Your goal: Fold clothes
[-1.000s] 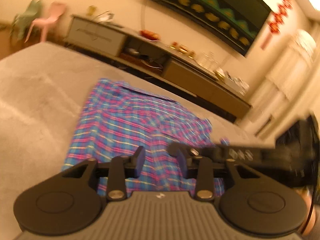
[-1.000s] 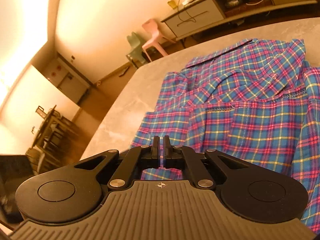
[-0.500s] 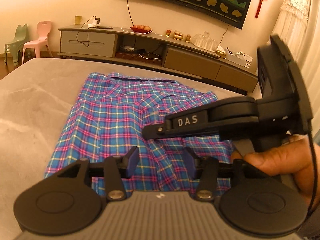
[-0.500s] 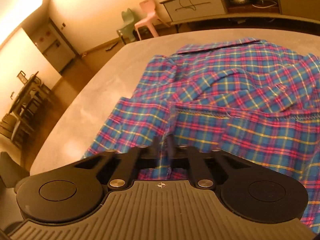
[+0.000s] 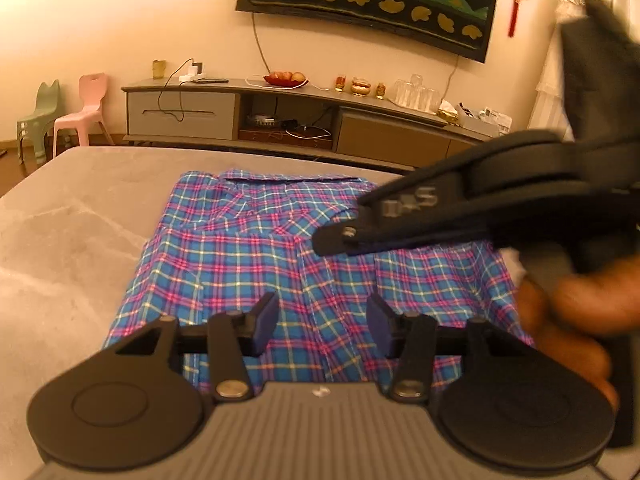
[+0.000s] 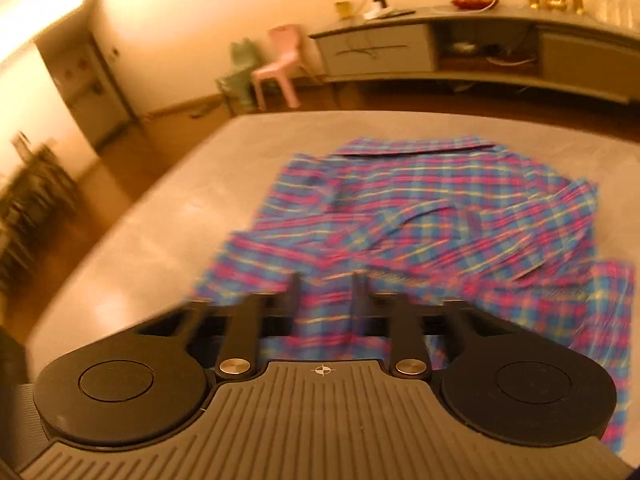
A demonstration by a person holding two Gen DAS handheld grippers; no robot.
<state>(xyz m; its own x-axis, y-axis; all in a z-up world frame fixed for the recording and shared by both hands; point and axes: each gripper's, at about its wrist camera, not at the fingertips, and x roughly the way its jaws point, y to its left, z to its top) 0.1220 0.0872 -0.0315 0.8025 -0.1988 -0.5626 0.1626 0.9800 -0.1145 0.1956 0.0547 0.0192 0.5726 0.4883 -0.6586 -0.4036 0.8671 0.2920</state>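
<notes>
Released a second ago from a tight pinch, the right claw point(image 6: 325, 294) now shows its jaws parting above the near hem of a plaid shirt point(image 5: 280, 256), with cloth seen behind the gap but nothing pressed between the pads; the right wrist view is blurred, so contact with the fabric cannot be told. Beside it, the left claw point(image 5: 320, 320) has widened too and its jaws are opening, empty, poised over the shirt's near edge; in the left wrist view the right tool has swung across from the right side, a person's hand point(image 5: 568, 320) wrapped round its handle.

Spread flat on a grey marbled desk point(image 5: 72, 220), the blue-and-pink shirt lies with its collar toward the far edge and both sides already turned in over the middle, a sleeve lying crosswise near the collar; that layout suggests the side folds are done and the lengthwise fold from hem to collar is what remains. Both claws sit at the shirt's near end, probably so each can take one corner of the hem; beyond the shirt stand a low TV cabinet point(image 5: 280, 120) and a pink child's chair point(image 5: 86, 108).
</notes>
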